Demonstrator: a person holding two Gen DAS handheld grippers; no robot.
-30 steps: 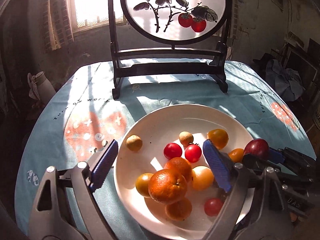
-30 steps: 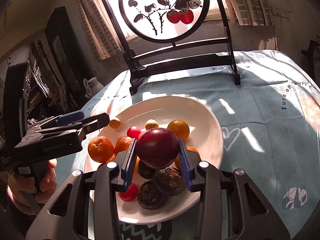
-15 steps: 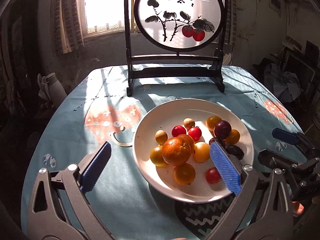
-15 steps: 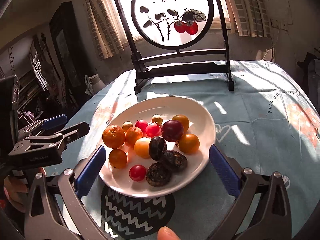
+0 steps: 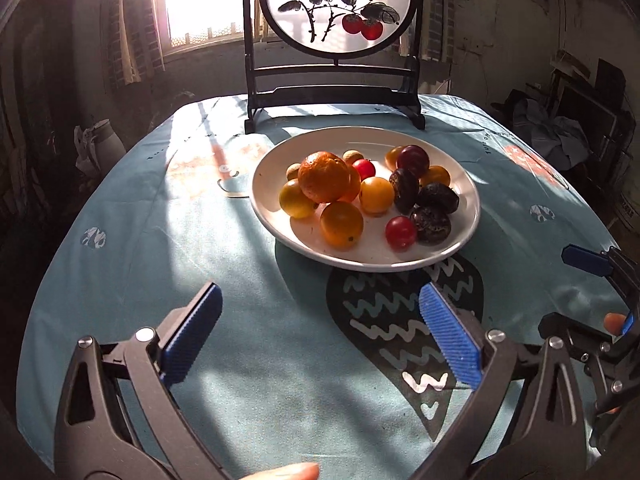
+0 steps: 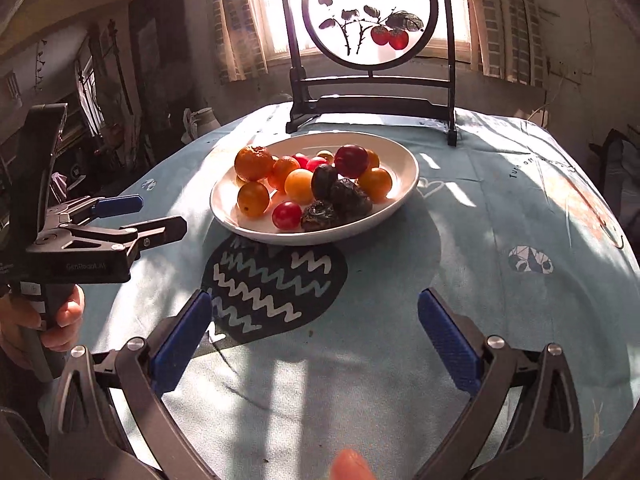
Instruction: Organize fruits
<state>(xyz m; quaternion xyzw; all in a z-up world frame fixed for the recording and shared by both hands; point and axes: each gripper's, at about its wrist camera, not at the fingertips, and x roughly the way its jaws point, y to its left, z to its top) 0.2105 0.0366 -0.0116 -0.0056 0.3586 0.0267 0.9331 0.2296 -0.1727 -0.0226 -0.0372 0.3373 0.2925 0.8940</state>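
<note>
Left wrist view: my left gripper [image 5: 320, 332] hangs over the bench [image 5: 132, 236], fingers spread wide, holding nothing. The white plate [image 5: 470, 204] sits at twelve o'clock, piled with fruit: a big orange [image 5: 324, 177] at its ten o'clock, a dark red plum [image 5: 413, 160] at one. My right gripper [image 5: 592, 300] shows at three o'clock.

Right wrist view: right gripper [image 6: 316, 332] fingers wide apart, empty, plate [image 6: 404, 160] at twelve o'clock. The plum [image 6: 351, 161] rests among the fruit.
</note>
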